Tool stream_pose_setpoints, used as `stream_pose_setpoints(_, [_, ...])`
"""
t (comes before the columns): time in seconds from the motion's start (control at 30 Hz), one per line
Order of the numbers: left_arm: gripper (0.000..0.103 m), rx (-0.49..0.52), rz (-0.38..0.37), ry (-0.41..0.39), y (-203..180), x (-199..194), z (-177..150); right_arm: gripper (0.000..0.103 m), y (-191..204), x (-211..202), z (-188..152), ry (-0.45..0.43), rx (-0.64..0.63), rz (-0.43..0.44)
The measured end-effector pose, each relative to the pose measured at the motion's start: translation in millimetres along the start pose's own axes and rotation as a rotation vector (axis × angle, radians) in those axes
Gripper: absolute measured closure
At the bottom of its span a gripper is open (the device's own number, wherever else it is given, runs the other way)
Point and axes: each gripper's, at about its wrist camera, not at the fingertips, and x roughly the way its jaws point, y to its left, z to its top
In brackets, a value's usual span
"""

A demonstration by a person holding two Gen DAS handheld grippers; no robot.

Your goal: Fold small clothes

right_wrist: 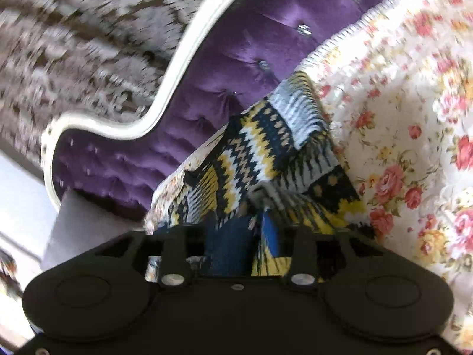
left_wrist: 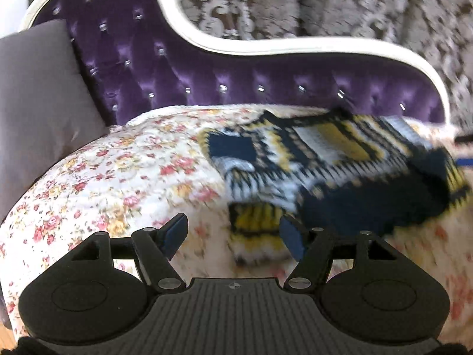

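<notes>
Sweater [left_wrist: 334,159], knitted, navy/yellow/white zigzag pattern, lies in the right half of the left wrist view, on a floral bedspread [left_wrist: 118,171]. Blurry. One patterned end [left_wrist: 257,230] reaches down to lower centre, between the fingers of the left gripper [left_wrist: 235,233]. Jaws stand wide; blue pads don't press on the knit, tho the right pad [left_wrist: 291,236] sits at its edge. Nothing gripped. Purple tufted headboard [left_wrist: 236,88] w/ white frame runs across the top, grey cushion [left_wrist: 38,103] at far left, brown-and-cream patterned curtain [left_wrist: 354,6] upper right.

Right wrist view, tilted & blurred: same sweater [right_wrist: 266,148] fills the centre, bunched up, running from mid-frame down into the right gripper [right_wrist: 236,236]. Knit sits between its fingers, right at the gripper body. Blue pad [right_wrist: 270,236] visible beside the cloth; gap about half wide. Can't tell if the pads press the fabric, too blurred and cloth hides the tips. Floral bedspread [right_wrist: 414,118] takes the right side, headboard [right_wrist: 236,59] goes diagonally from top right to lower left, curtain [right_wrist: 74,44] upper left.
</notes>
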Motion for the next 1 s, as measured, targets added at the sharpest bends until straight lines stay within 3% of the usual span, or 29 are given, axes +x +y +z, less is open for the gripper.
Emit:
stream_pose_setpoints(0.13, [0.036,0.071,-0.020,0.030,-20,8,-9,0.043,35,-3,-21,0.015,-0.204,-0.057])
stream_pose_setpoints(0.27, [0.036,0.020,-0.041,0.057,-26,9,-14,0.032,57,12,-44,0.066,-0.316,-0.085])
stream_pose_setpoints(0.47, [0.036,-0.004,-0.046,0.038,-26,-6,-18,0.033,59,45,-66,0.162,-0.317,-0.126])
stream_pose_setpoints(0.5, [0.036,-0.002,-0.044,0.035,-25,-8,-19,0.035,58,47,-66,0.170,-0.303,-0.120])
stream_pose_setpoints(0.6, [0.036,-0.007,-0.041,0.034,-19,-11,-19,0.063,56,51,-63,0.183,-0.258,-0.108])
stream_pose_setpoints(0.63, [0.036,-0.011,-0.039,0.031,-17,-12,-19,0.085,54,51,-60,0.186,-0.236,-0.090])
stream_pose_setpoints(0.83, [0.036,-0.039,-0.035,0.017,-5,-16,-15,0.086,48,46,-37,0.149,-0.039,0.074])
stream_pose_setpoints(1.0, [0.036,-0.054,-0.048,0.002,-2,-17,-9,0.086,54,57,-9,0.088,0.021,0.118])
